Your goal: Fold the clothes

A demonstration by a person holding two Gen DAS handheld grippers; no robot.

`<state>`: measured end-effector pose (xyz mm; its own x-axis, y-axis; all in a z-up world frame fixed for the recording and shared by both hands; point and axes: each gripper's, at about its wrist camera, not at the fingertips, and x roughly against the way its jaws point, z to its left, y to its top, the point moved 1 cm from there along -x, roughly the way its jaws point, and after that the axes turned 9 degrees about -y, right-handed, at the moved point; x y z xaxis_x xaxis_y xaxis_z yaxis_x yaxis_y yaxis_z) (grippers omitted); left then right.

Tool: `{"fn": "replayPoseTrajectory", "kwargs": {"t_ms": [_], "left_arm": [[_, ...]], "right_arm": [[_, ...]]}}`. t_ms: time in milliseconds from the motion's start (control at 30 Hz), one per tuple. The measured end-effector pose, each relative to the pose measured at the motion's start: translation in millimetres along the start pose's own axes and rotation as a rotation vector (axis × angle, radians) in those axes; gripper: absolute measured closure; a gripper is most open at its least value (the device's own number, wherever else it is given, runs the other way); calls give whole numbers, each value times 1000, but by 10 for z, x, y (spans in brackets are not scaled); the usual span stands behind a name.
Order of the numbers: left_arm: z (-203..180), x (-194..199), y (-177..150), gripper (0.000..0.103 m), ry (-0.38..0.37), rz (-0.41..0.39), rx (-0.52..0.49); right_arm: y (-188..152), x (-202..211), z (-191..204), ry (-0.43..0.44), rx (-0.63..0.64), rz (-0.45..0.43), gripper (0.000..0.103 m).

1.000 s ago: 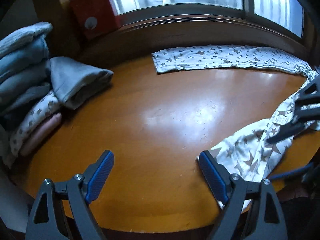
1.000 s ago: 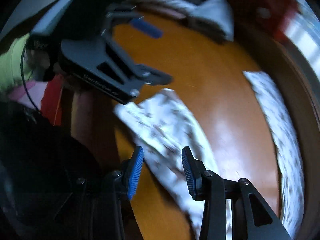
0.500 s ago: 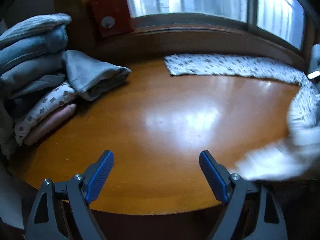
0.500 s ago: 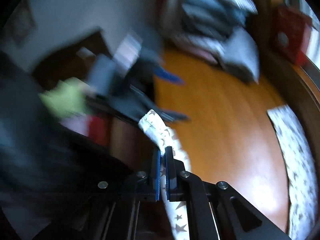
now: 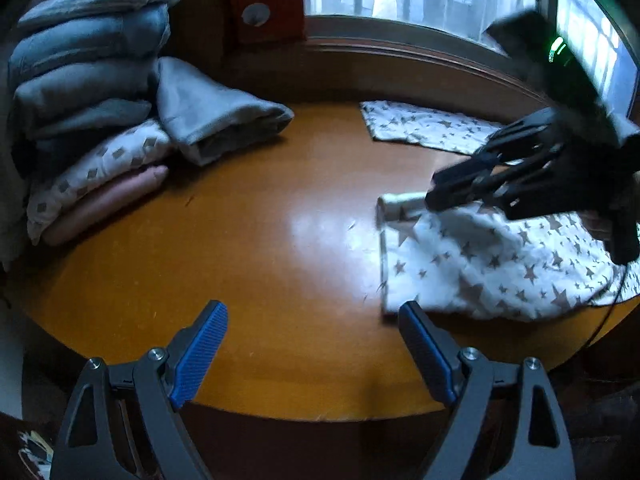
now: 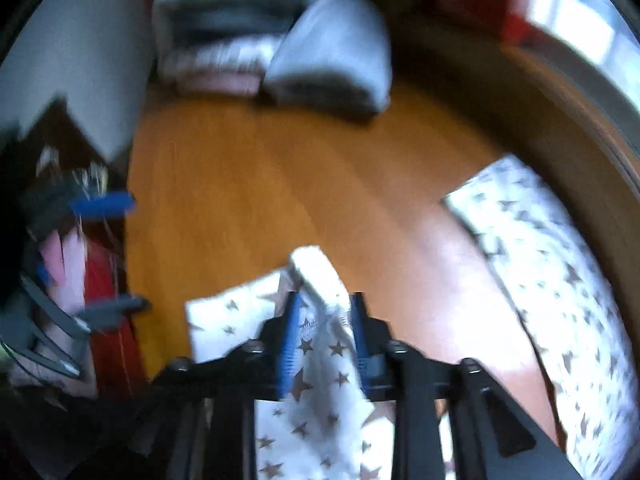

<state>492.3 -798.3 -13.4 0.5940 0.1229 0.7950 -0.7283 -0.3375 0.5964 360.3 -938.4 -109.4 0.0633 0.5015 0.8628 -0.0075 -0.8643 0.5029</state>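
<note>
On the right half of the orange table (image 5: 256, 240) the star-print garment (image 5: 480, 264) is lying rumpled, soft and light, likely sagging wherever unsupported; its cuff edge looks best to grab. Right gripper (image 6: 326, 312) is pinching that edge, left gripper (image 5: 312, 344) is hovering spread wide, folded stack (image 5: 92, 92) sitting far left

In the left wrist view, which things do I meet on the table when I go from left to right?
Stack of folded clothes → folded grey garment → bare wooden table → star-print garment, with the right gripper at its corner.
</note>
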Motion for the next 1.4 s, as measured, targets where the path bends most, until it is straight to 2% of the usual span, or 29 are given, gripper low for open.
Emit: {"fn": "replayPoseTrajectory", "kwargs": {"t_ms": [100,167,233,300,367,467,600,700,767,867,1033,1100,1200,1400], "left_arm": [[-97,-39,71,16,-15,-3,-29],[-209,-111,125,16,-30,4,-57],[-393,-253,192,16,-49,23,-97],[-578,-394,258,16,-69,43,-137],[-762,-536,325,16,-89,63,-176],[-965,-718,346,16,-81,103,-242],[-1035,-851,338,13,-54,143,-268],[-950,-862,337,10,-68,168,-216],[-874,-860,314,0,-65,181,-173],[-798,-870,297,0,-81,197,-120],[-903,-828,330,2,-34,210,-85],[-983,-780,380,2,-73,190,-60],[-1328,-708,459,2,-135,156,-87],[-2516,-818,572,2,-168,120,-268]], "right_arm": [[-180,404,-228,-121,-123,-104,57],[-482,650,-360,-245,-218,-125,54],[-920,794,-506,-383,-329,-84,54],[-1368,885,-614,-484,-417,-32,54],[-1830,1015,-701,-561,-502,22,54],[-2452,1166,-808,-648,-640,92,54],[-2837,1187,-855,-692,-770,136,55],[-2978,1283,-839,-657,-832,102,54],[-3045,1306,-851,-611,-871,83,54],[-3155,1321,-857,-586,-877,64,53],[-3312,1456,-948,-569,-922,13,53],[-3478,1609,-1082,-584,-977,-30,53],[-3747,1838,-1291,-613,-1060,-85,53],[-4595,2253,-1914,-731,-1193,-51,53]]}}
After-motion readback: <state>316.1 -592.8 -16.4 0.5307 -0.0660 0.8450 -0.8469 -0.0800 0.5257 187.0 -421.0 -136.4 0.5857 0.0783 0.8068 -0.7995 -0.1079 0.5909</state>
